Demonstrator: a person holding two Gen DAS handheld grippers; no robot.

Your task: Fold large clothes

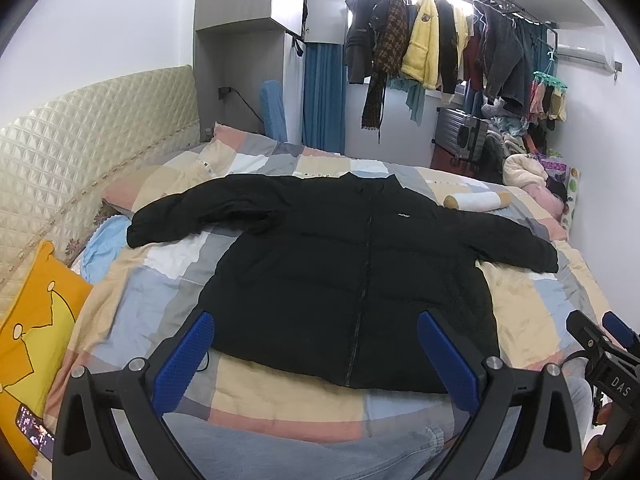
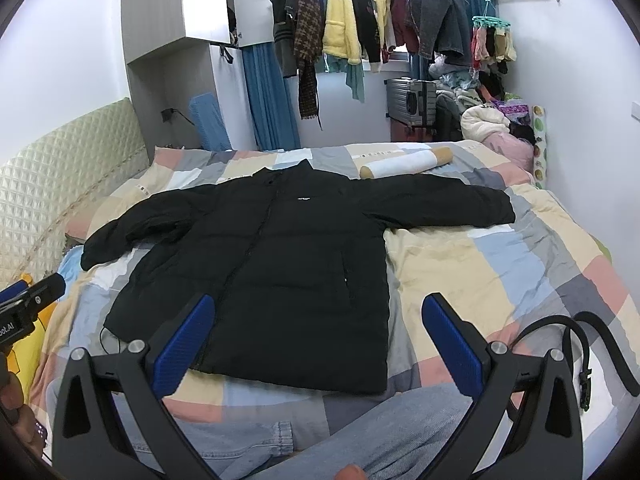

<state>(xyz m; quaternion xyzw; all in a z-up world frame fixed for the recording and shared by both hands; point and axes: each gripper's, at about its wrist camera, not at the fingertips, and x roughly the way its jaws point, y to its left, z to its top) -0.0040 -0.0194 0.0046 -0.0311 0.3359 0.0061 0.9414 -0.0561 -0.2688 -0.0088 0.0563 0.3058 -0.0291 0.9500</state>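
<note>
A black puffer jacket (image 1: 340,272) lies flat, front up and zipped, on the patchwork quilt (image 1: 160,292) with both sleeves spread out; it also shows in the right wrist view (image 2: 280,280). My left gripper (image 1: 316,356) is open and empty, held just above the jacket's near hem. My right gripper (image 2: 316,340) is open and empty, over the hem's right corner. The right gripper's tip shows at the right edge of the left wrist view (image 1: 600,340). The left gripper's tip shows at the left edge of the right wrist view (image 2: 32,300).
A white roll (image 2: 404,164) lies on the quilt (image 2: 500,260) beyond the collar. A black belt (image 2: 592,352) lies at right. A yellow pillow (image 1: 36,332) and a phone (image 1: 34,432) are at left. A padded headboard (image 1: 80,140), hanging clothes (image 1: 432,48) and a suitcase (image 2: 412,100) stand behind.
</note>
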